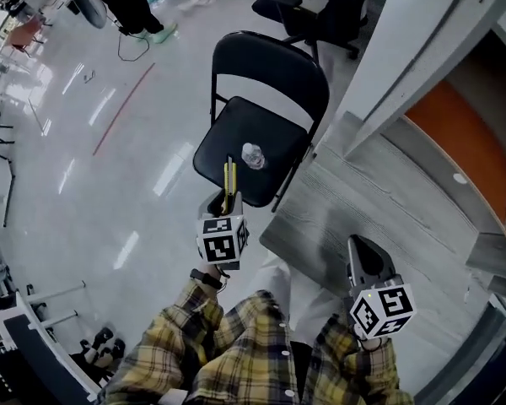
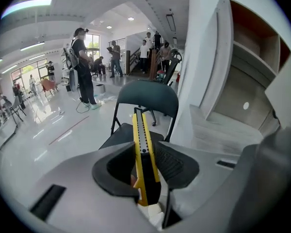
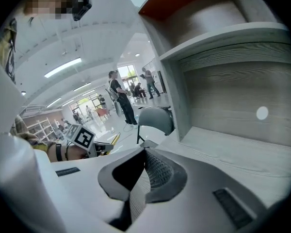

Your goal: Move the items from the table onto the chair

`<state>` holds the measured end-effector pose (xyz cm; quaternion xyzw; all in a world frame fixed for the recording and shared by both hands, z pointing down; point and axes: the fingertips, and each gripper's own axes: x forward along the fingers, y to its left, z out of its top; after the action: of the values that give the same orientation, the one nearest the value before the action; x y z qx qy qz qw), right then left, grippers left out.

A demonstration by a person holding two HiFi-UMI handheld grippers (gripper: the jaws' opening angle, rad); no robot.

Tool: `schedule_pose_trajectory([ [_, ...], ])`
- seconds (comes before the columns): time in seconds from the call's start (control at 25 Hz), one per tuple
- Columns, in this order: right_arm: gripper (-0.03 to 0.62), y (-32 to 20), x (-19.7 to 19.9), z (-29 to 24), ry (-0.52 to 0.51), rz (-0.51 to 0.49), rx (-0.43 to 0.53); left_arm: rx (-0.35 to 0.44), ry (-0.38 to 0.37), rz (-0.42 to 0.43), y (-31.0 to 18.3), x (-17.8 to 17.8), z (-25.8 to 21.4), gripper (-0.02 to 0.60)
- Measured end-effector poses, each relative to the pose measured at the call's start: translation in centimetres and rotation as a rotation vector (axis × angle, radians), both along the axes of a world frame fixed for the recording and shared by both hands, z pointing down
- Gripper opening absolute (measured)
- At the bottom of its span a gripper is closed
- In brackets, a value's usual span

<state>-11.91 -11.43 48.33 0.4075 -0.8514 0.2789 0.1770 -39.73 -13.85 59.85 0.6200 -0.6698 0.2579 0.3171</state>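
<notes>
glossy floor (image 1: 110,192), one folding chair (image 1: 223,133) with one clear item (image 1: 253,155) on it. our left gripper (image 2: 144,165) clamps one yellow cutter (image 2: 141,144) — right gripper (image 3: 144,171) clenched, empty.

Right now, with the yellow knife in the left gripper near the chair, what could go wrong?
The left gripper holds the utility knife by its lower end, most of it sticking out, so it might pivot or slip. The chair seat already holds a small clear item; dropping the knife could knock it off.
</notes>
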Motion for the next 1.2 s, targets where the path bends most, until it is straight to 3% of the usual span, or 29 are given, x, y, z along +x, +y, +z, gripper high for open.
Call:
schedule_pose_trajectory([
  [0.24,0.017,-2.5,-9.0,3.1,-0.010,-0.090,-0.022,-0.103,0.040,-0.001,-1.6,-3.9,9.8,0.126],
  [0.56,0.017,-4.9,-19.0,9.7,-0.013,-0.225,-0.106,-0.220,0.097,-0.016,-2.7,-5.6,23.1,0.124],
  [0.92,0.017,-7.8,-25.1,14.1,-0.024,-0.288,-0.151,-0.281,0.111,-0.022,-5.1,-7.6,33.1,0.123],
  [1.2,0.017,-8.2,-25.8,15.4,-0.040,-0.284,-0.191,-0.308,0.123,-0.026,-5.7,-7.2,36.1,0.121],
])
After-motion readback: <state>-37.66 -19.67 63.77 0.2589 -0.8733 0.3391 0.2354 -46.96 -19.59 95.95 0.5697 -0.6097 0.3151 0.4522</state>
